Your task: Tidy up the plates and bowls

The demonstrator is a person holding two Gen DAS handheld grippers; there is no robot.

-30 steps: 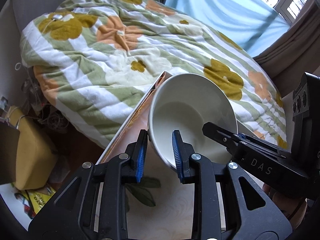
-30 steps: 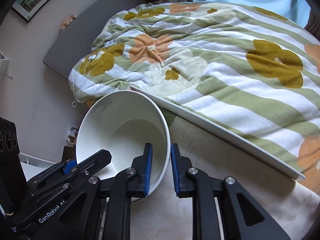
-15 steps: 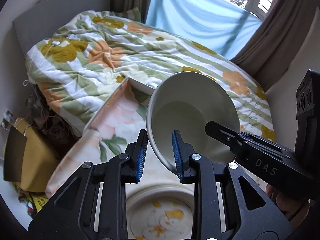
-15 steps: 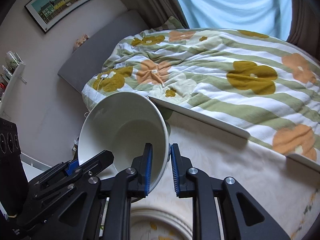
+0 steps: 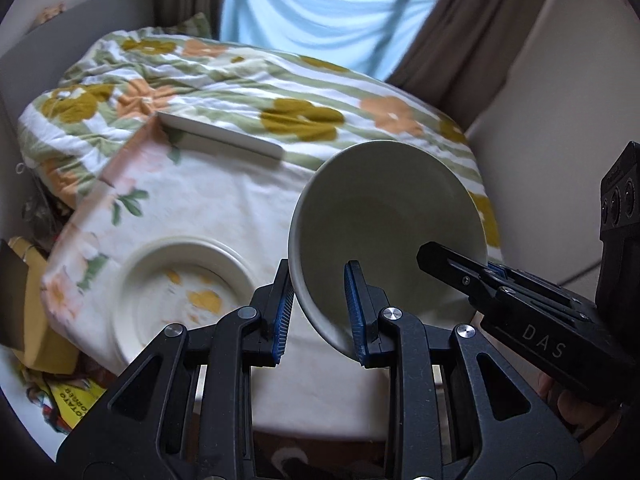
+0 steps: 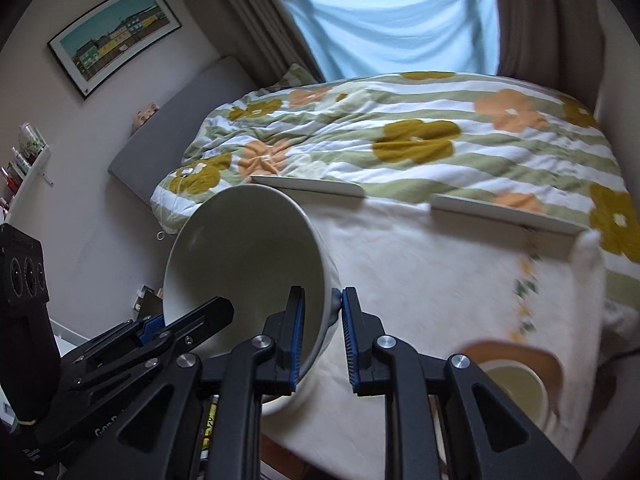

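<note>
A flowered quilt (image 5: 248,92) fills the upper half of the left wrist frame, with a white floral tablecloth (image 5: 224,200) below it at centre. At centre right a large white bowl (image 5: 384,236) is held tilted above the cloth. The left gripper (image 5: 320,308) pinches its lower rim, and the right gripper (image 6: 322,336) pinches the opposite rim. A flower-patterned plate (image 5: 180,292) lies at lower left, and a brown-rimmed dish (image 6: 516,384) sits at the right wrist frame's lower right.
</note>
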